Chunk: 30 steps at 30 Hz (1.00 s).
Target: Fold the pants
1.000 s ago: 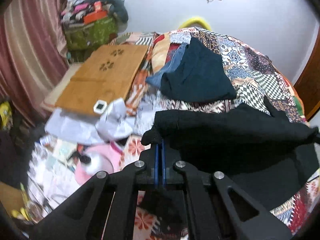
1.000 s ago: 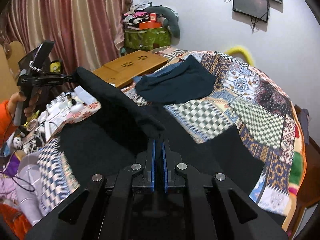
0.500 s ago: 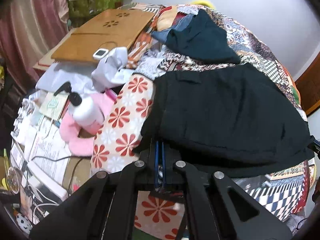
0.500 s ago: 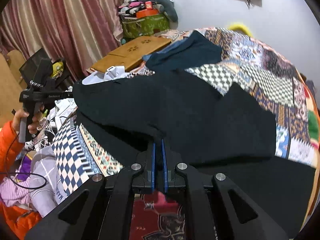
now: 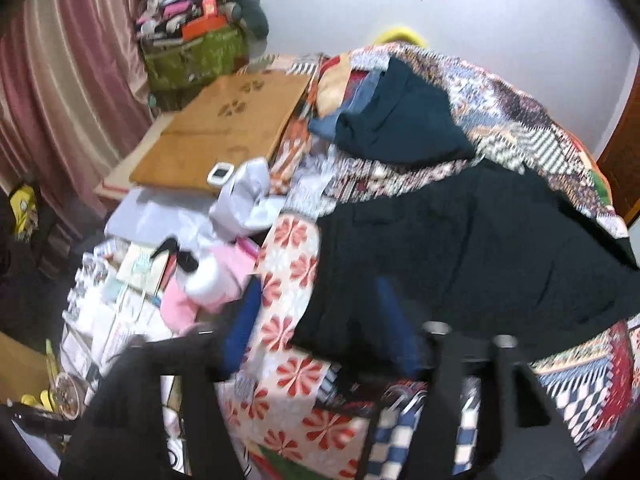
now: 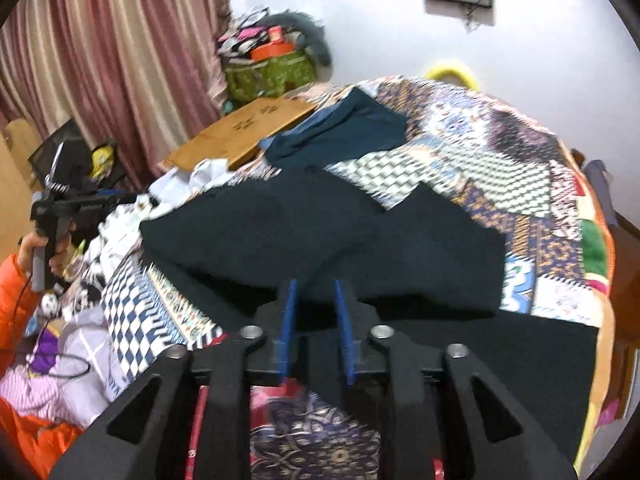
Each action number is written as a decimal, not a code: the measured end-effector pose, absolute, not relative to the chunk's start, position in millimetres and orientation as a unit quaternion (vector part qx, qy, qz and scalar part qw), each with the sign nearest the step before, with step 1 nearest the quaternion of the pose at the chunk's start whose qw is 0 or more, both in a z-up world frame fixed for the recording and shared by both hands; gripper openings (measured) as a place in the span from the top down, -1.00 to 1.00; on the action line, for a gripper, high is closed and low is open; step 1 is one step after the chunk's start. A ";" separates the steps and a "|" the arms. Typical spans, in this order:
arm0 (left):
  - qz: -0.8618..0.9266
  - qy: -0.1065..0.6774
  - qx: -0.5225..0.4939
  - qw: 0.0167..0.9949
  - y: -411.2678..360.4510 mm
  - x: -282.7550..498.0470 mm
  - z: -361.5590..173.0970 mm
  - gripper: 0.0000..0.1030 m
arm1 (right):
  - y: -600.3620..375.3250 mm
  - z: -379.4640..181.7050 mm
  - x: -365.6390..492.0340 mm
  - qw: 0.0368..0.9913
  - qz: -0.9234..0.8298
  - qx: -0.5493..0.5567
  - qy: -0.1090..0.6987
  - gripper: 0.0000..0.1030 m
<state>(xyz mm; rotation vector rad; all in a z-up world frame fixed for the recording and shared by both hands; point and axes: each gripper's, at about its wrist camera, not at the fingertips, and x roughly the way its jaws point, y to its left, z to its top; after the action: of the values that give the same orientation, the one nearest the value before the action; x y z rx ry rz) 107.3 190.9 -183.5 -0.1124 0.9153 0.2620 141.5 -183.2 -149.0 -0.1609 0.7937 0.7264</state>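
Both fingers parted, empty: left gripper [image 5: 316, 316] blurred, seemingly wider; right gripper [image 6: 316, 300] over pants [image 6: 320, 232] edge.

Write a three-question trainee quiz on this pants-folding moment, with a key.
1. True or false: the right gripper has its blue-padded fingers spread apart with no cloth between them.
2. Multiple choice: the black fabric pants lie on (A) a bare wooden floor, (B) the colourful patchwork quilt, (C) a glass table.
3. Fill in: beyond the pants, nearer the wall, lies a dark ____ folded garment.

Key: 1 true; 2 B; 3 teal. The left gripper is blurred, but its fingers also stand wide apart.
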 end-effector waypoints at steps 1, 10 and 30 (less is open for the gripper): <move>0.123 0.436 -0.053 0.890 188.0 111.7 -179.6 -0.42 | -185.7 -145.8 144.5 0.859 0.341 -0.071 0.374 0.27; 0.085 0.429 -0.057 0.898 157.1 173.5 -166.1 -0.78 | -197.3 -133.1 188.4 0.883 0.294 -0.059 0.361 -0.31; 0.021 0.489 -0.026 0.871 113.3 313.8 -205.1 -0.78 | -157.3 -207.8 351.0 0.838 0.282 -0.063 0.463 -0.35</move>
<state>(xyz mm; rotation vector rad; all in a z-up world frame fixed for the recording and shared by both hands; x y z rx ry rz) 313.8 113.3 -205.1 -0.0549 1.0232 0.0446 351.0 -157.3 -207.8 -0.1343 0.9804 0.5959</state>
